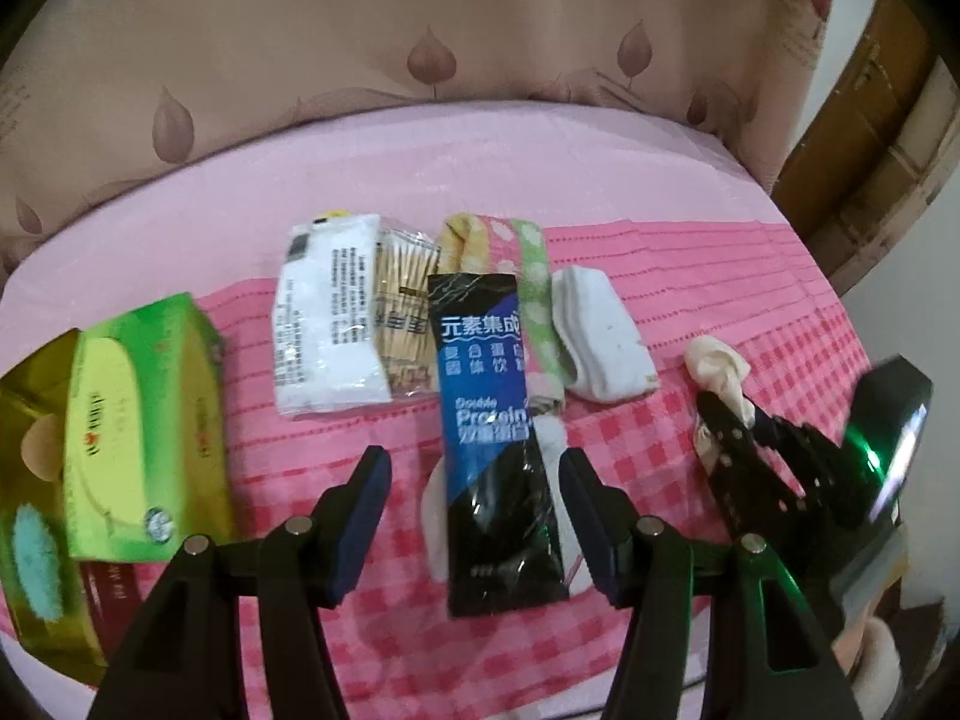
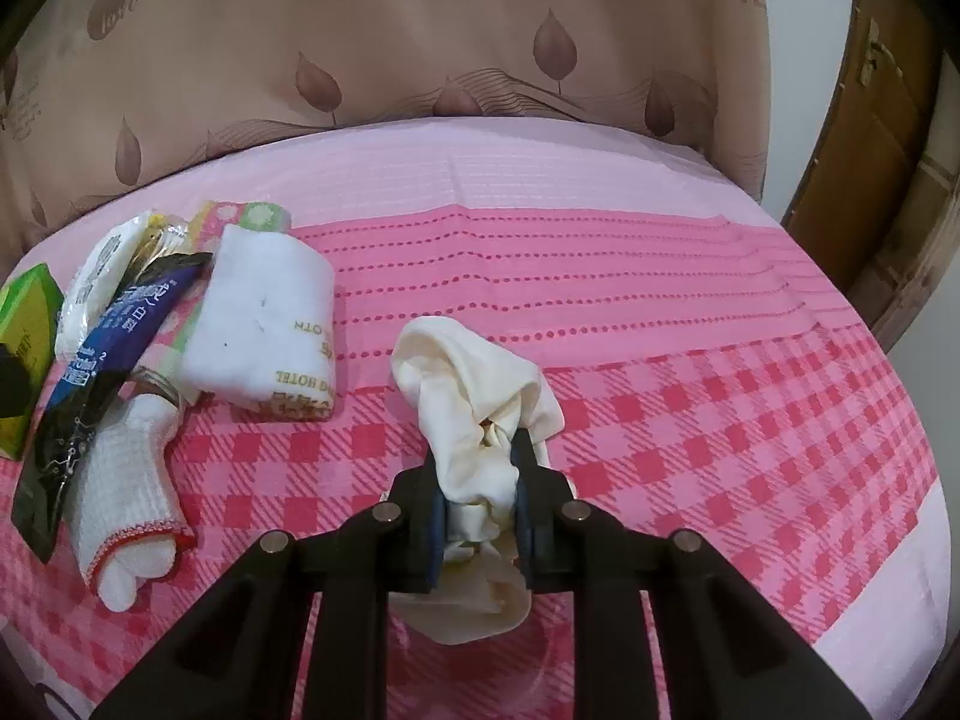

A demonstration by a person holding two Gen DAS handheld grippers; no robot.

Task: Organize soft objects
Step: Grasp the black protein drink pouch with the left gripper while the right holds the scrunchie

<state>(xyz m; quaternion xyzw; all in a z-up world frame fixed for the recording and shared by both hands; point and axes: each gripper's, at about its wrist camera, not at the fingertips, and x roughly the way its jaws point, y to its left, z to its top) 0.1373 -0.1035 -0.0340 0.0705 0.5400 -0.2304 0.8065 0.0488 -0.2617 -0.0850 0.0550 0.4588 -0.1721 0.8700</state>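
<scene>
Two hand-held grippers are working here. Left wrist view first: my left hand-held gripper (image 1: pixel 474 516) is standing wide, jaws on either side of the black-and-blue protein sachet (image 1: pixel 501 438) but not pressing it. That glossy foil sachet is lying over a white knit glove (image 1: pixel 555 441) on the pink checked cloth (image 1: pixel 750 312). Behind it I'm seeing a white plastic packet (image 1: pixel 330 318), a clear bag of wooden sticks (image 1: pixel 405 312), a striped pastel towel (image 1: pixel 528 276) and a folded white towel (image 1: pixel 600 342). Green cardboard tissue box (image 1: pixel 144 420) is sitting at left. My right hand-held gripper (image 1: pixel 729 432) is showing at right, clamped on the cream cloth (image 1: pixel 717 369).

Right wrist view: my right hand-held gripper (image 2: pixel 480 474) is pinching narrow on the cream cloth (image 2: pixel 474 378), a thin, limp, crumpled bunch spilling above and below the pads. Folded white towel (image 2: pixel 264 324) is thick terry with gold lettering; the ribbed glove (image 2: pixel 129 510) has a red cuff edge.

Judging the step: I'm placing the cloth beside the towels, so I should be keeping the pinch firm, lowering it clear of the row and releasing only once it's resting flat.
</scene>
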